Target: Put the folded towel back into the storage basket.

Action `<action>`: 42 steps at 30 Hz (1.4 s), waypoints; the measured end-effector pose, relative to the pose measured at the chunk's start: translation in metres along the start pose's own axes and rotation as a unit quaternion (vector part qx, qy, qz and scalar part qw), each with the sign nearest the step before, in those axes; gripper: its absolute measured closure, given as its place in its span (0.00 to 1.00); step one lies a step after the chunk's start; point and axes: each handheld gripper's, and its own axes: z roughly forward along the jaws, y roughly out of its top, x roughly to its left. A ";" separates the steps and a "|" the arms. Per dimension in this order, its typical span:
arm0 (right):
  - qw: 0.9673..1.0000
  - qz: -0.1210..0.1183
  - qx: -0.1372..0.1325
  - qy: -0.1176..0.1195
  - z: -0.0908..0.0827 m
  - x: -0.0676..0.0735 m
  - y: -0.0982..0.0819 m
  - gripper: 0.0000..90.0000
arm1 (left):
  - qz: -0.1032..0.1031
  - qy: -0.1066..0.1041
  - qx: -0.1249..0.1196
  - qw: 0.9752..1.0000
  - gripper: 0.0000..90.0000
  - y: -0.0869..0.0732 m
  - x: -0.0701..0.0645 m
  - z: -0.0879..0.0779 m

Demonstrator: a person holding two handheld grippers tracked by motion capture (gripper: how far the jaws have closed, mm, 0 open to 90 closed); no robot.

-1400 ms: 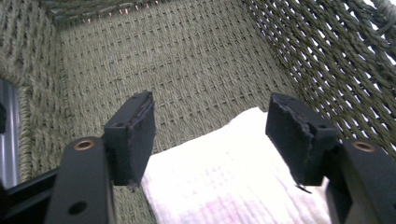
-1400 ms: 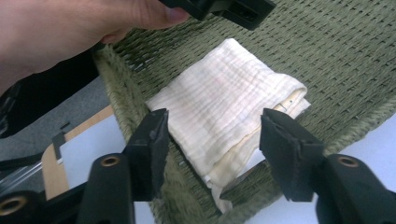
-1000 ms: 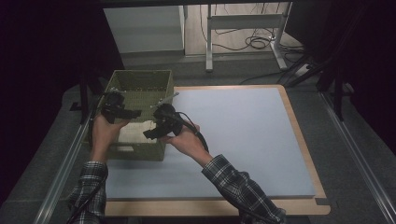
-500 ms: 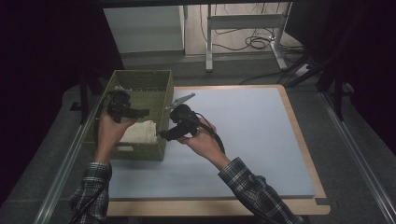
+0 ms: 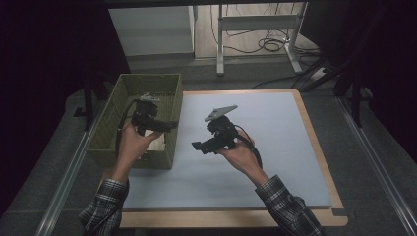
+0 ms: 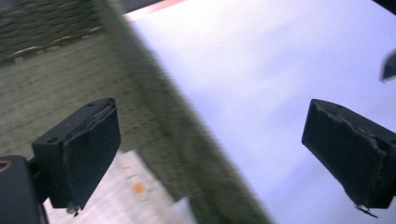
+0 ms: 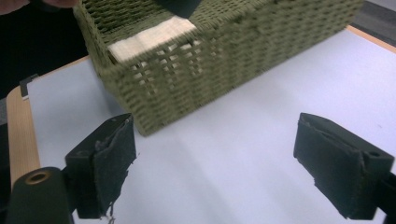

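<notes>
Left gripper [image 5: 167, 126] hovered over green woven basket [image 5: 110, 130] at table's 9 o'clock, jaws just spread wide, empty. Folded cream cloth [image 7: 152, 36] lay inside basket, apparently deposited. Right gripper [image 5: 197, 146], at 3 o'clock of basket, likewise just opened, empty, above pale mat [image 5: 275, 147].

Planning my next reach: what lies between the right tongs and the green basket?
Bare pale mat and nothing else, in the right gripper view. The right tongs stand open and empty, the green basket just beyond.
</notes>
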 end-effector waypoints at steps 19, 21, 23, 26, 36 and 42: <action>0.998 0.012 0.010 -0.057 -0.056 -0.030 -0.091 0.07 | 0.090 -0.074 -0.047 0.992 0.03 -0.035 -0.109 0.031; 0.998 0.016 0.014 -0.063 -0.061 -0.032 -0.101 0.06 | 0.094 -0.080 -0.043 0.991 0.03 -0.044 -0.117 0.039; 0.997 0.019 0.017 -0.069 -0.065 -0.035 -0.111 0.06 | 0.093 -0.087 -0.039 0.991 0.03 -0.054 -0.122 0.047; 0.996 0.022 0.022 -0.081 -0.069 -0.037 -0.126 0.05 | 0.087 -0.094 -0.029 0.991 0.03 -0.069 -0.126 0.059; 0.992 0.040 0.055 -0.105 -0.065 -0.047 -0.178 0.03 | 0.080 -0.075 0.020 0.994 0.03 -0.112 -0.124 0.091; 0.992 0.042 0.049 -0.112 -0.061 -0.049 -0.198 0.03 | 0.082 -0.069 0.036 0.994 0.02 -0.118 -0.123 0.096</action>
